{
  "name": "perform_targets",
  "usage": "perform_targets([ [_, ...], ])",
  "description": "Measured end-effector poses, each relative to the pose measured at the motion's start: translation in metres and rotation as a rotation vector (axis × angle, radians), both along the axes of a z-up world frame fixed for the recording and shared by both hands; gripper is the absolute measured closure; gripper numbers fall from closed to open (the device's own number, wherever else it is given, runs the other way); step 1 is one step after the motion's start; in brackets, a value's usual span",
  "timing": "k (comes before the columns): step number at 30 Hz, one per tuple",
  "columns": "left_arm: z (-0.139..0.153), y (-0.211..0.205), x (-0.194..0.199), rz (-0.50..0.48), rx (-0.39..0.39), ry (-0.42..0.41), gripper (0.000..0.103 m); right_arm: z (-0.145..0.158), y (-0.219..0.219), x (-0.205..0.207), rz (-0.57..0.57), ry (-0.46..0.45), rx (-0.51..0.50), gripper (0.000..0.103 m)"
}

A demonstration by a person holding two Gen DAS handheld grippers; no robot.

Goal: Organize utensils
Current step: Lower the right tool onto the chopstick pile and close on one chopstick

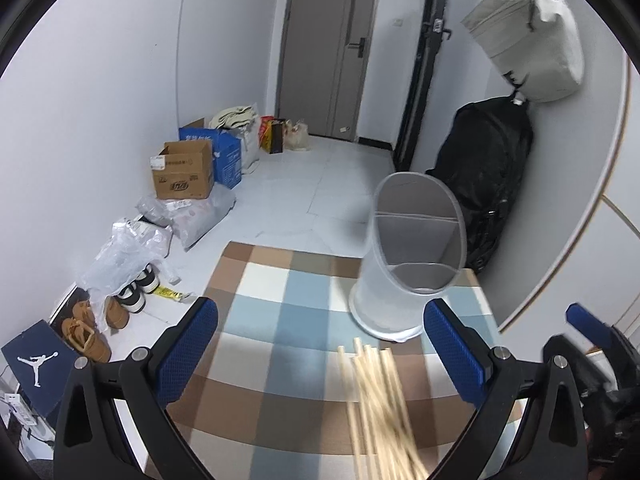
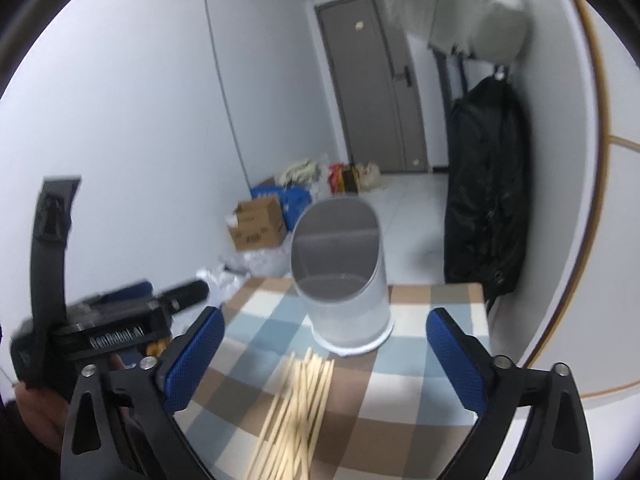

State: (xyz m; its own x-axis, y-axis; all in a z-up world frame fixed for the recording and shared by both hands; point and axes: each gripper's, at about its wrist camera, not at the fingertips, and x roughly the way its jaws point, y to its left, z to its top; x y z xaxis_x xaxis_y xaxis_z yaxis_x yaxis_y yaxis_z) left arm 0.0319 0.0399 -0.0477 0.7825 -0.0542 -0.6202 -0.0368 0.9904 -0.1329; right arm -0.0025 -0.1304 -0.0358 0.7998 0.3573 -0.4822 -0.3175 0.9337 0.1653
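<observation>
Chopsticks [image 1: 378,412], thin pale wooden sticks, lie bundled on the checked tablecloth [image 1: 264,312] just before a white cylindrical holder [image 1: 408,264]. Left gripper [image 1: 320,354] and right gripper [image 2: 322,354] angle downward, jaws wide apart, empty.

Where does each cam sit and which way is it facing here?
Left wrist: on the left tool, looking forward and down over the checked tablecloth toward the door; its own blue pads frame the view, and the right tool shows at the right edge.
Right wrist: on the right tool, facing the same way; the left tool and a hand show at left.
Shared: the chopsticks, the white holder, the door.
</observation>
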Motion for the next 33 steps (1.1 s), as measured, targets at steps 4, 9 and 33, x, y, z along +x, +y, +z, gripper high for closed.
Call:
perform_targets([
  [4,-0.009,0.022,0.013,0.039,-0.025,0.057,0.003,-0.026,0.015,0.022,0.045,0.115,-0.048,0.025],
  [9,-0.020,0.048,0.024,0.093,-0.045,0.109,0.003,-0.071,0.035,0.053,0.098,0.304,-0.100,0.049],
  [33,-0.043,0.092,0.035,0.130,-0.102,0.230,0.003,-0.132,0.095,0.102,0.162,0.501,-0.397,0.077],
])
